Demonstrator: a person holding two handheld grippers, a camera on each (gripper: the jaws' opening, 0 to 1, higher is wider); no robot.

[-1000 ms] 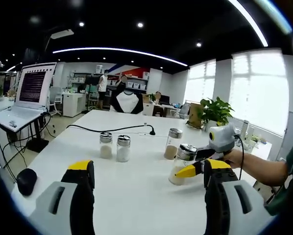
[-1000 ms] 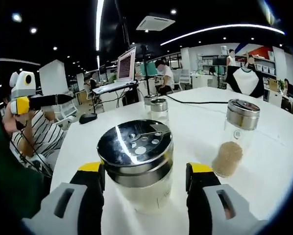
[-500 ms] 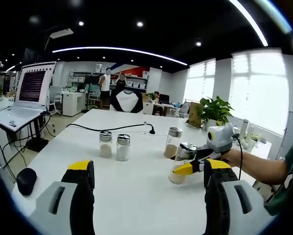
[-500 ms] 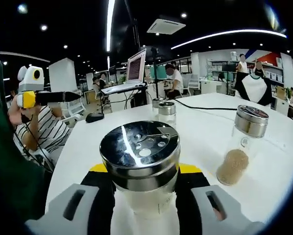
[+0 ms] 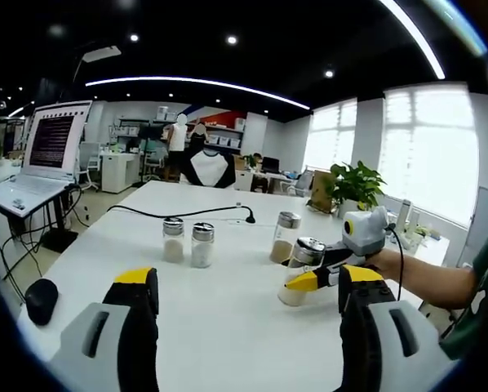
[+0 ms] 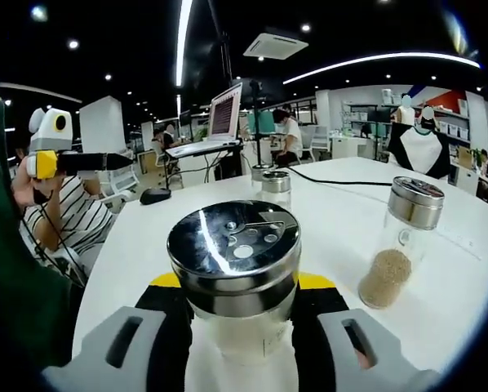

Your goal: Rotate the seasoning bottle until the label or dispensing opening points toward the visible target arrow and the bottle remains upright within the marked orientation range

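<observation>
Bottle: we see a clear glass seasoning bottle [image 6: 234, 282] standing upright on the white table [image 6: 342, 212], near its right side.
Lid: shiny metal cap [image 6: 232, 247], round dispensing holes on its top.
Contents: pale granules in the lower part.
Hold: we have it clamped between the right gripper [image 6: 237, 327] jaws.
Label: we cannot make one out.

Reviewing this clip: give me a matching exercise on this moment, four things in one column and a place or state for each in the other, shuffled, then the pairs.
Things
1. seasoning bottle
2. left gripper
3. bottle with brown grains
4. pair of small shakers

Places or states
A. jaws apart, nothing between them
B. stands free on the white table
C. side by side near a black cable
D. clamped between the right gripper jaws

Pairs: 1-D, 2-A, 3-B, 4-C
</observation>
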